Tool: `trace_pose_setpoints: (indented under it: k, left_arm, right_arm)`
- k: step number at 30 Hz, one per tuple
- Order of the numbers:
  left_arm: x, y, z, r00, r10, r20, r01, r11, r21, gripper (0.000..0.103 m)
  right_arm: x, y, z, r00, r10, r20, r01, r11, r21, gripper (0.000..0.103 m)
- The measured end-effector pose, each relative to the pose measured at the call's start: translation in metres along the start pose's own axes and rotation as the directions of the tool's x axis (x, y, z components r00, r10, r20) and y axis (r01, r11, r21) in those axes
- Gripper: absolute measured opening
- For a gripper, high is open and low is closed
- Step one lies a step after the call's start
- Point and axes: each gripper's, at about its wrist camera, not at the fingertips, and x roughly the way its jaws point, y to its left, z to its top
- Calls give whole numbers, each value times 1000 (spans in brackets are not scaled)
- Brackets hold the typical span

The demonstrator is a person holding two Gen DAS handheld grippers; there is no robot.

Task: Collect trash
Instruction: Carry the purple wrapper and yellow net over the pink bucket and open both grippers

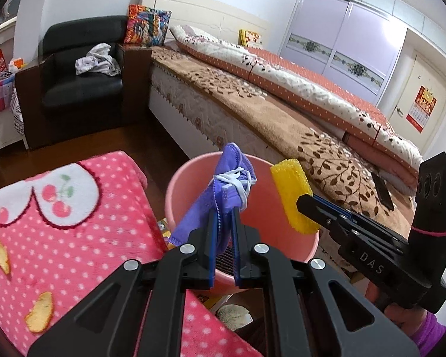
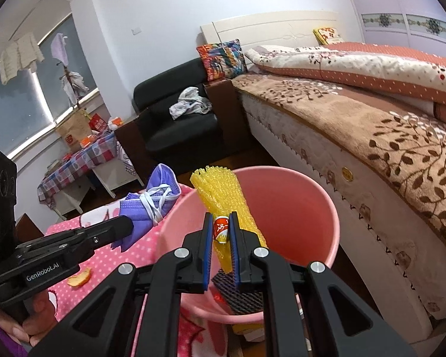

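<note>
Left gripper (image 1: 224, 208) clamped on purple mask (image 1: 220, 190), right gripper (image 2: 220, 226) clamped on yellow foam net (image 2: 223, 190), both over pink bin (image 2: 312, 202)

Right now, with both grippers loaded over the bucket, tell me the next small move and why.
Probably open the right gripper first: its yellow foam net already hangs over the pink bucket. The left gripper holds the purple face mask nearer the rim, so it may need nudging inward before release.

Bed (image 1: 282, 113), black armchair (image 1: 80, 80) — patterned cushion (image 1: 147, 25).
</note>
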Motion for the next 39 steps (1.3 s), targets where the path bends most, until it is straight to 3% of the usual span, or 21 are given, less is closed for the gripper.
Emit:
trace_pose_setpoints:
  k: [18, 22, 26, 31, 34, 39]
  left_arm:
    - [45, -12, 0, 998, -41, -50, 40, 999, -15, 10]
    - [45, -12, 1, 998, -23, -53, 23, 1000, -13, 31]
    - [42, -13, 0, 999, -21, -48, 20, 1000, -10, 33]
    - [35, -14, -2, 999, -17, -42, 16, 1000, -7, 34]
    - [28, -14, -3, 999, -13, -33, 13, 1000, -8, 34]
    - [13, -10, -4, 1000, -2, -12, 2, 1000, -13, 34]
  right_arm:
    - [31, -43, -5, 999, -27, -43, 28, 999, 46, 11]
    - [31, -43, -7, 999, -29, -43, 32, 998, 50, 11]
    - [30, -43, -8, 999, -35, -40, 37, 998, 50, 11]
    - [28, -41, -8, 999, -41, -35, 43, 998, 44, 20]
    - [25, -37, -8, 999, -46, -25, 47, 998, 41, 35]
    - [17, -29, -10, 999, -40, -13, 41, 999, 32, 38]
